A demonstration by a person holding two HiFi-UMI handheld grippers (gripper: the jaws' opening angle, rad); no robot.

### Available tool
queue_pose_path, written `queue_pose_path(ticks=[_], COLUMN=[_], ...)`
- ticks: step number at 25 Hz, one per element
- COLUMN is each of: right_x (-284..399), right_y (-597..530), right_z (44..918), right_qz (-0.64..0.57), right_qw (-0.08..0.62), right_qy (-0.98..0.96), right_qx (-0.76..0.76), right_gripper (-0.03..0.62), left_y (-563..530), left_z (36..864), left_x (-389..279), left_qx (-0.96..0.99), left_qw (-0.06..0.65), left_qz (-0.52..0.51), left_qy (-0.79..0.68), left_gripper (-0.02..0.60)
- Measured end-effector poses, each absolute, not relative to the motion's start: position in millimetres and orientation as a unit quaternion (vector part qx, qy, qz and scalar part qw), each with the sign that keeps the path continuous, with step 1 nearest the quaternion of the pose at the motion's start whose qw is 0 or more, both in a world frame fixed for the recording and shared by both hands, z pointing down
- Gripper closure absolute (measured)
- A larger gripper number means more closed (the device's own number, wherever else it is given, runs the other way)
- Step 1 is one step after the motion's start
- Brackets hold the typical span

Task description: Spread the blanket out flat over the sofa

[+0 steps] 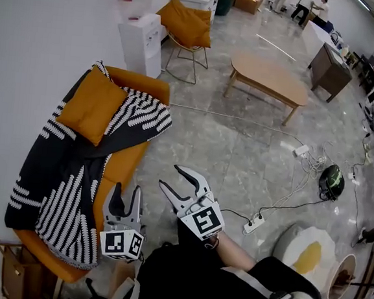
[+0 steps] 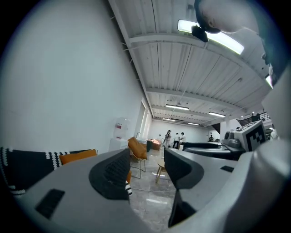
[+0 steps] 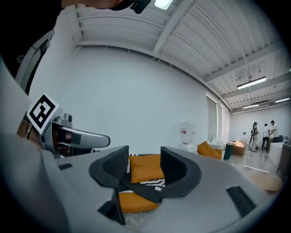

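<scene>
**While nothing was gripped, blanket point(image 1: 73, 188) lay bunched**

1 striped blanket sat rumpled along the orange sofa point(image 1: 124, 166), with 1 cushion point(image 1: 92, 105) atop it. The left gripper point(image 1: 125, 195) hovered beside the sofa, jaws parted, empty. The right gripper point(image 1: 171, 177) hung over the floor, likewise spread and empty.

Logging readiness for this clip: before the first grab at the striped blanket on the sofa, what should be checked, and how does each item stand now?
1. Left gripper jaws apart, nothing between them: ok.
2. Right gripper jaws apart, nothing between them: ok.
3. Black-and-white striped blanket flat over the orange sofa: not ok; it lies bunched, with bare seat along the front.
4. Blanket free to pull: not ok; the orange square cushion rests on it.
5. A blanket edge near a gripper: probably ok; its near end lies just beside the left gripper in the head view.
</scene>
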State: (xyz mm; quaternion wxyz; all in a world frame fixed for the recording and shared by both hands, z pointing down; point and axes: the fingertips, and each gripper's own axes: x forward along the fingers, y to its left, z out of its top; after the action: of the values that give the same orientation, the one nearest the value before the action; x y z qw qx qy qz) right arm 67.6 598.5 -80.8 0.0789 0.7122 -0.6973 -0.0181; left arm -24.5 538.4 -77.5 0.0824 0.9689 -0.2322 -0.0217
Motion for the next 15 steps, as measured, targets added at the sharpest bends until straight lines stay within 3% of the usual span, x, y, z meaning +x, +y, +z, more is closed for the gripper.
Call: queue_pose_path(ticks=[8, 15], right_x=[130.2, 156.1], right_y=[521.7, 451.1], right_z=[-73.2, -60.0], right_qz=[-0.013, 0.008], right_qw=[0.077, 0.078], right_qy=[-0.746, -0.797], right_qx=[0.661, 0.599], right_gripper=[0.367, 0.367], left_y=[472.9, 416.5], left_z=[-69.6, -56.7], left_x=[32.8, 43.2], left_qx=[0.95, 0.92], left_qw=[0.094, 0.107], left_qz=[-0.015, -0.003], left_qy=[-0.297, -0.378], left_gripper=[0.356, 0.356])
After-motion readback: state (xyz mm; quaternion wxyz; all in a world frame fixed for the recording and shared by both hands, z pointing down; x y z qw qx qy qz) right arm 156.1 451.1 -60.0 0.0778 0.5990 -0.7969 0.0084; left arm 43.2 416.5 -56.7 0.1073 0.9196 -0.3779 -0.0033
